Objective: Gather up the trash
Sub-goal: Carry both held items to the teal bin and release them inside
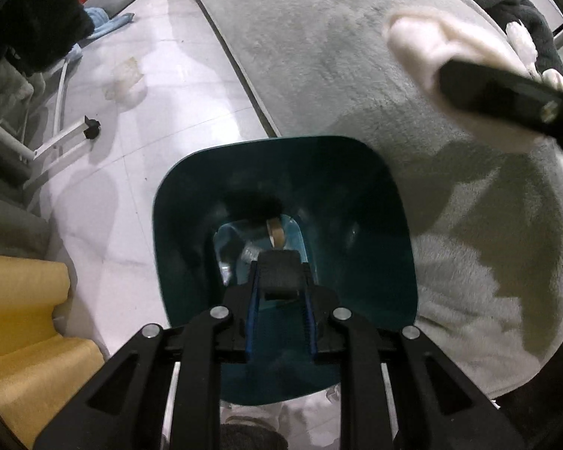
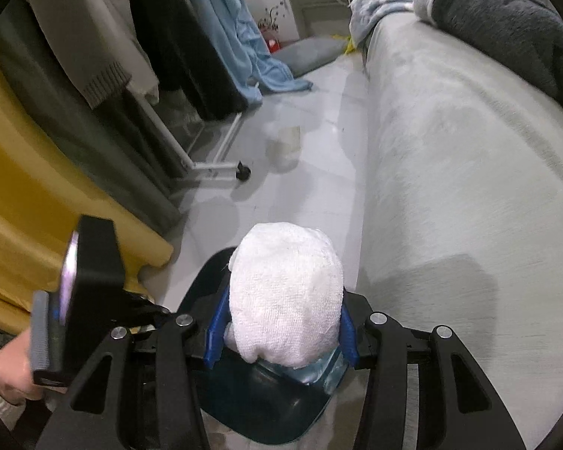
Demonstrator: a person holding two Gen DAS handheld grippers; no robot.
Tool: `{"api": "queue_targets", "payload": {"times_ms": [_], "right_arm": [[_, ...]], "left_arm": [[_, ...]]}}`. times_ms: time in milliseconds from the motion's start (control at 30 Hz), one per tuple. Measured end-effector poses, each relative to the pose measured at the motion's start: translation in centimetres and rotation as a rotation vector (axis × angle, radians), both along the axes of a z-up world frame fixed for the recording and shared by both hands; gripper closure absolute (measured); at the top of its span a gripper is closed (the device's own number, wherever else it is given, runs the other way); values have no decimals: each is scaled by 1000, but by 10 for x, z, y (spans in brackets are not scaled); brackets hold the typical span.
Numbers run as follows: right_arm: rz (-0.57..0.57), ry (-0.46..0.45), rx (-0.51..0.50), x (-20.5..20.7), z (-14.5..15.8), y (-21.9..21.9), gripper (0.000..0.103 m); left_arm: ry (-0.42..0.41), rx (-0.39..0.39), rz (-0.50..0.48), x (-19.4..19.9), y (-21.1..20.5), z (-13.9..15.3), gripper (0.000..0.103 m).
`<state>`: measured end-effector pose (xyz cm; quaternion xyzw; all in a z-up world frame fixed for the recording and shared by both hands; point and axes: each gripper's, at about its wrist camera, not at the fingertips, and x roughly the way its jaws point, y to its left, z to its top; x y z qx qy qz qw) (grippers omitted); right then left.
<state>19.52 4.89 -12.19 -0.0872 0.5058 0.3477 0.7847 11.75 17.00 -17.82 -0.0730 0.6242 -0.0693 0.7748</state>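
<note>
Above the dark teal plastic bin [image 1: 285, 273], steadied at its six-o'clock rim by the clamped left gripper [image 1: 280, 275], a crumpled white tissue wad [image 2: 285, 296] is pinched by the right gripper [image 2: 281, 332], seemingly for dropping in.

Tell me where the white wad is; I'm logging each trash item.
The white wad sits clamped in the right gripper, directly above the open teal bin, beside the grey sofa.

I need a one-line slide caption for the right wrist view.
Right tongs carry a crumpled white tissue above the dark teal bin.
</note>
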Motion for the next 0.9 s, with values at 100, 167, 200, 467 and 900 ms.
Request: {"api": "queue_targets", "payload": {"times_ms": [100,167,200,467,900], "right_arm": [[8,18,-24,0,-11,6,54],[13,34,-41,-1,-19,12,54],[15,41,-47,0,-21,15,54],[34,80,-107,-1,-49,36,54],[63,142,-198,-6,-86,52,51]], "left_arm": [[-2,-14,18,-3,6,4,64],[-8,-18,27,-4,11,6,61],[-13,-17,31,-4,13,8,59],[-98,-8,64,-10,31,27,38],[-267,28,130,-12,56,62,32]]}}
